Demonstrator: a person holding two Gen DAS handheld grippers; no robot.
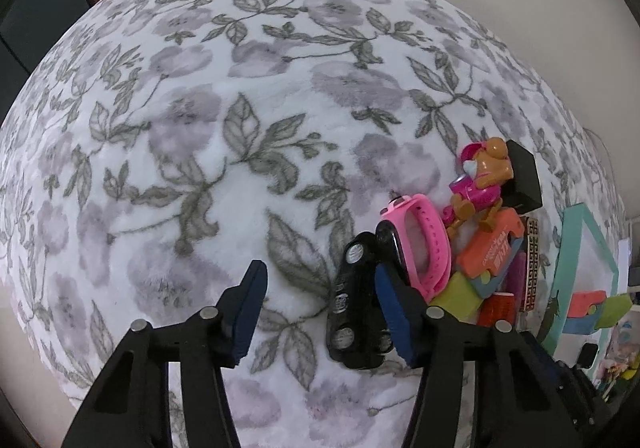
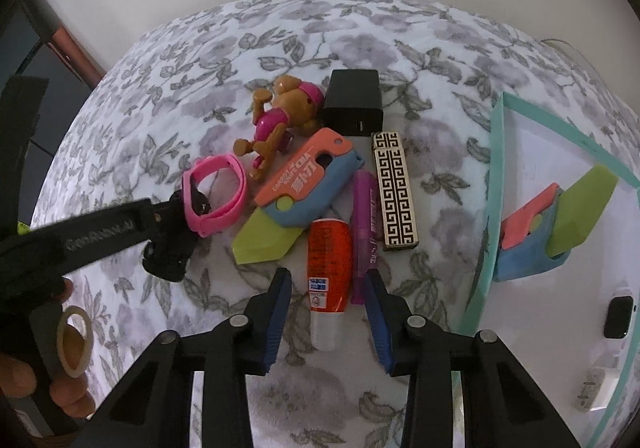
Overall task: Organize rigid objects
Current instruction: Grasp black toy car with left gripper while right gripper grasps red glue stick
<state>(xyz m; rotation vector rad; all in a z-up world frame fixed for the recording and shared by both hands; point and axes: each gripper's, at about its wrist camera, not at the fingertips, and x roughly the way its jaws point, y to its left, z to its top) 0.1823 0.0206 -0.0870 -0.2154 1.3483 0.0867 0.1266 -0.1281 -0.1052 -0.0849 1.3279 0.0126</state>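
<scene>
I am working over a bed covered by a floral blanket (image 2: 168, 96), white with grey-purple flowers and leaves. A heap of small rigid things lies on it, and at its right edge sits a white tray with a mint-green rim (image 2: 494, 184). By my reading, the sorting has barely started: the tray holds one toy folding knife (image 2: 560, 224) in blue, coral and lime, plus a small dark watch-like item and a white plug, too small to name surely. Still on the blanket are a second toy knife (image 2: 296, 192), a brown and pink toy dog (image 2: 286, 116), a black box (image 2: 354, 104), a black-and-white patterned case (image 2: 396, 188), a purple tube (image 2: 365, 232), an orange-and-white bottle (image 2: 329, 280), a pink watch strap (image 2: 216, 200) and a black toy car (image 1: 356, 300). My left gripper (image 1: 324, 312) points steeply down with its jaws about half open around the black car; the right pad sits against the car and the pink strap, but the left pad stands clear, so nothing is gripped yet. My right gripper (image 2: 326, 324) also points down, its jaws narrowed around the lower white end of the orange bottle, with small gaps showing on both sides, so it is not clamped. Nearly everything still needs moving to the tray.
</scene>
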